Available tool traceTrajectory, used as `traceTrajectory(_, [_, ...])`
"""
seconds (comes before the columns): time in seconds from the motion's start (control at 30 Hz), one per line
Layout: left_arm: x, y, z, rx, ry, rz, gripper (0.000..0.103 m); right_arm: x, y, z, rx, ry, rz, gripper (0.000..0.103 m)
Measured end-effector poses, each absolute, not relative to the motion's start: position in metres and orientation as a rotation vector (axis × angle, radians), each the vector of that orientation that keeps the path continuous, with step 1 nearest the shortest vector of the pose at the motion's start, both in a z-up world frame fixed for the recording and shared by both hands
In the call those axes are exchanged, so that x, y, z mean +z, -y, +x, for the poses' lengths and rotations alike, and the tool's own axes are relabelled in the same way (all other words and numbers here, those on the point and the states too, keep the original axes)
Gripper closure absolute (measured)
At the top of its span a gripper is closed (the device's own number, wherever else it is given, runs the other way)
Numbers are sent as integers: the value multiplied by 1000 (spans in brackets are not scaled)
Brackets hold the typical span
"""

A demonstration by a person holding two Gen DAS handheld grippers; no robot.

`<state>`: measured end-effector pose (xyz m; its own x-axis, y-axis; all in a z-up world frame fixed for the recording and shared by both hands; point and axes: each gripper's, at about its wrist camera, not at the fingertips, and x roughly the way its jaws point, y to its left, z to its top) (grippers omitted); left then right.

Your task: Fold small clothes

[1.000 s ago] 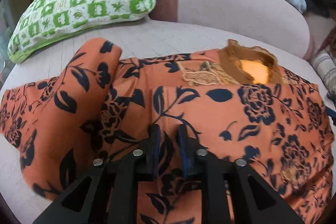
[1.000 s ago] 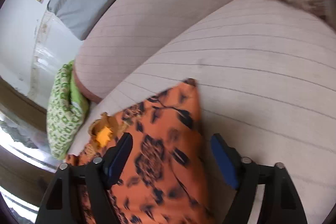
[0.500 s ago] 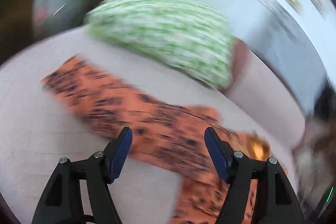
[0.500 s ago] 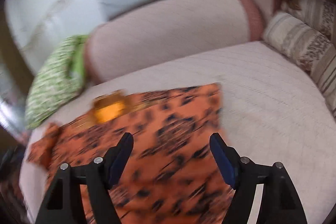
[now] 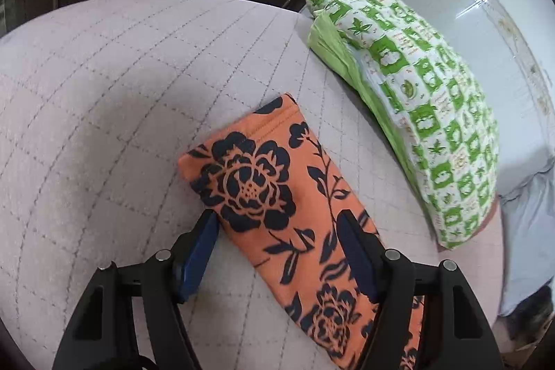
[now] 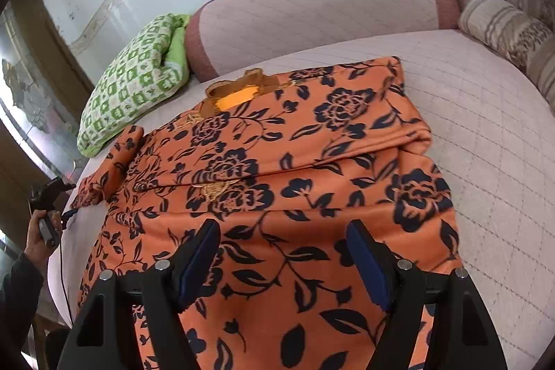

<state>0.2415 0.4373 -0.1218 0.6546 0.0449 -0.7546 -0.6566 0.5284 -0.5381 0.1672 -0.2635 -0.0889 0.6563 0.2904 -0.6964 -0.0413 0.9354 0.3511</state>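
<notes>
Orange floral garment lies half-folded on the sofa; left gripper straddles its outstretched sleeve, right gripper hovers, both fingers spread

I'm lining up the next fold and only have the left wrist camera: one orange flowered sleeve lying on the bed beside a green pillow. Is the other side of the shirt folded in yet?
Observer: Yes. In the right wrist view the shirt has its right side folded in over the front.
Operator: Which way is the collar?
Observer: The collar is at the far end, toward the pink bolster.
Operator: Is the right gripper holding anything?
Observer: No. The right gripper hangs over the shirt's lower part. Its jaws have just been opening and stand wide, with nothing pinched between them.
</notes>
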Motion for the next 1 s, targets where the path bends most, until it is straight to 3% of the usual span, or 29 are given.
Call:
traceTrajectory(0.03, [-123,-437,244,496,-781,-900,73,-89,266,168,186,-838,328,25])
traceTrajectory(0.07, [-127,-439,249,510,-825,-889,98,-90,269,166,180,-840,338,25])
traceTrajectory(0.1, [-132,-444,250,505,-833,-930,99,-90,271,166,176,-840,346,25])
traceTrajectory(0.17, [-125,-445,251,527,-834,-927,100,-90,273,166,168,-840,352,25])
traceTrajectory(0.3, [-49,-391,252,507,-700,-625,100,-84,284,156,157,-811,355,25])
traceTrajectory(0.4, [31,-300,249,342,-545,-388,100,-82,296,149,144,-789,378,25])
traceTrajectory(0.57, [103,-132,234,-2,-399,-147,99,-81,314,137,128,-760,431,25])
traceTrajectory(0.73, [78,21,229,-296,-486,-40,95,-83,331,125,113,-748,473,25])
traceTrajectory(0.77, [65,38,228,-332,-524,-22,74,-84,334,124,110,-754,481,25])
traceTrajectory(0.83, [29,64,235,-411,-649,17,48,-84,341,123,101,-761,508,24])
traceTrajectory(0.9, [-10,61,241,-377,-778,31,48,-83,347,122,97,-765,521,23])
traceTrajectory(1.0, [-31,21,238,-301,-818,25,48,-80,356,122,107,-755,551,21])
